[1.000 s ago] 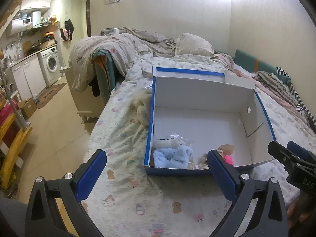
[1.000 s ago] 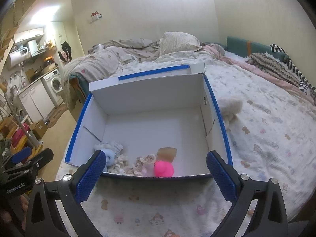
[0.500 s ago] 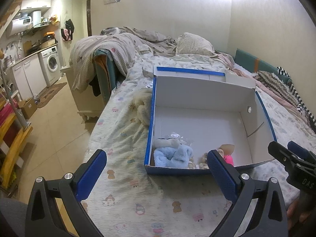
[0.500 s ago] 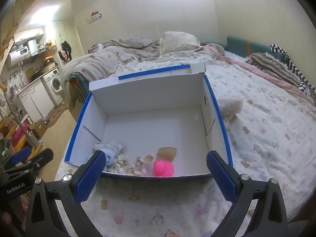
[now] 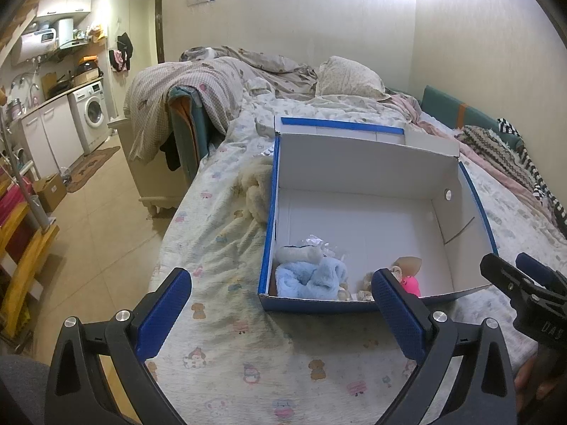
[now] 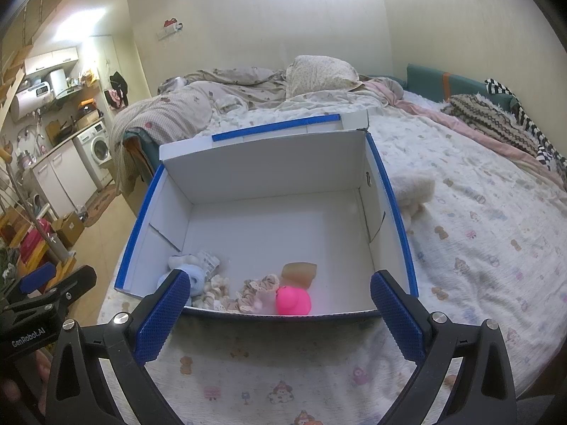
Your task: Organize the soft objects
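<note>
Centre of both frames: white cardboard box with blue rim (image 5: pixel 372 191) (image 6: pixel 269 191), lid flap folded back, standing open on the bed.
Bed cover: pale quilted sheet printed with small cartoon figures (image 5: pixel 226 347) (image 6: pixel 478 241), rumpled at the box's left side in the left wrist view.
My left gripper (image 5: pixel 281 313): lower edge of its frame, blue-padded fingers spread wide, nothing between them, short of the box's near wall.
My right gripper (image 6: pixel 280 313): lower edge of its frame, fingers equally wide apart, empty, also just short of the near wall.
Box contents, near left corner: fluffy light-blue plush cloth (image 5: pixel 308 278) (image 6: pixel 191 278), with a grey-white plush piece (image 5: pixel 297 253) touching it on the far side.
Box contents, near wall centre: beige lace-trimmed scrunchies (image 6: pixel 248 292), bunched together.
Box contents, right of centre: bright pink rubber toy (image 6: pixel 293 300) (image 5: pixel 411 285) against the near wall; a tan translucent block (image 6: pixel 299 272) just behind it.
Outside the box: cream fluffy plush item (image 5: pixel 257 191) (image 6: pixel 411 191) lying on the sheet, touching one side wall.
Upper part of frame: crumpled duvet and pillow (image 5: pixel 347 78) at the head of the bed.
</note>
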A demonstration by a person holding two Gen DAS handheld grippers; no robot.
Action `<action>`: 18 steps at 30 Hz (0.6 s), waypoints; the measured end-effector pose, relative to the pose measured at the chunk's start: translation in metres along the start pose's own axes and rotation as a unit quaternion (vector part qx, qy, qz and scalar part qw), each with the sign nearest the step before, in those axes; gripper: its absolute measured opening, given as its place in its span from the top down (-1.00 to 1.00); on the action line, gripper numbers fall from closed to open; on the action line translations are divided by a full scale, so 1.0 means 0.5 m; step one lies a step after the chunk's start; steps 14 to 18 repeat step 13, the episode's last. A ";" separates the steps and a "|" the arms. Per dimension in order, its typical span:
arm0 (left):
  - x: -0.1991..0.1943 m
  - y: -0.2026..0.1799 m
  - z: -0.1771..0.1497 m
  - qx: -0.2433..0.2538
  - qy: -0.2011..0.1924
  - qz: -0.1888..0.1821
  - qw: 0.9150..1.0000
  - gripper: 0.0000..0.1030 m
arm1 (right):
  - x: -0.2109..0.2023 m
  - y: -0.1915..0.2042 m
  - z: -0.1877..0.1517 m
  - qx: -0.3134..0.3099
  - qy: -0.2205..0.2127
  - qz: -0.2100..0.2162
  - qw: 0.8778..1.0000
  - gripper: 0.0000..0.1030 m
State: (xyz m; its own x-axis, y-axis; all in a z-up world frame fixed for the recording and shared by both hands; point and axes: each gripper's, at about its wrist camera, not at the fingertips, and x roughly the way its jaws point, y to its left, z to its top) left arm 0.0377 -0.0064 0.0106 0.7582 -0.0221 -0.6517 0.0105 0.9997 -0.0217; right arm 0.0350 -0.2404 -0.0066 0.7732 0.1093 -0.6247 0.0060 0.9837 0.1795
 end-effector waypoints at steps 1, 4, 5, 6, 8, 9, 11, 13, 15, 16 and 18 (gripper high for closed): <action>0.000 0.000 0.000 0.000 0.000 0.000 1.000 -0.97 | 0.000 0.000 0.000 0.000 0.000 0.000 1.000 -1.00; 0.000 0.000 0.000 0.000 0.002 -0.001 1.000 -0.97 | 0.000 0.000 0.001 0.001 0.000 0.000 1.000 -1.00; 0.001 0.000 0.000 0.001 0.003 0.000 1.000 -0.97 | 0.000 0.000 0.001 0.001 0.000 0.000 1.000 -1.00; 0.000 0.001 0.000 0.001 0.003 0.000 1.000 -0.97 | 0.000 0.000 0.000 0.001 0.000 0.000 1.000 -1.00; 0.001 0.000 0.000 0.001 0.002 0.000 1.000 -0.97 | 0.000 0.000 0.001 0.000 0.000 0.000 1.000 -1.00; 0.001 0.000 0.000 0.001 0.003 0.000 1.000 -0.97 | 0.000 0.000 0.001 0.000 0.000 0.000 1.000 -1.00; 0.001 0.000 0.000 0.001 0.002 0.000 1.000 -0.97 | -0.001 0.000 0.001 -0.001 0.000 0.001 1.000 -1.00; 0.001 0.000 0.000 0.002 0.003 0.000 1.000 -0.97 | -0.001 0.000 0.001 0.000 0.000 0.000 1.000 -1.00; 0.001 0.000 0.000 0.002 0.003 0.000 1.000 -0.97 | -0.001 0.000 0.001 0.000 0.000 0.000 1.000 -1.00; 0.001 0.000 0.000 0.002 0.003 0.000 1.000 -0.97 | -0.001 0.000 0.001 0.000 0.000 0.000 1.000 -1.00; 0.001 0.000 0.000 0.002 0.003 0.000 1.000 -0.97 | -0.001 0.000 0.001 0.000 0.000 0.000 1.000 -1.00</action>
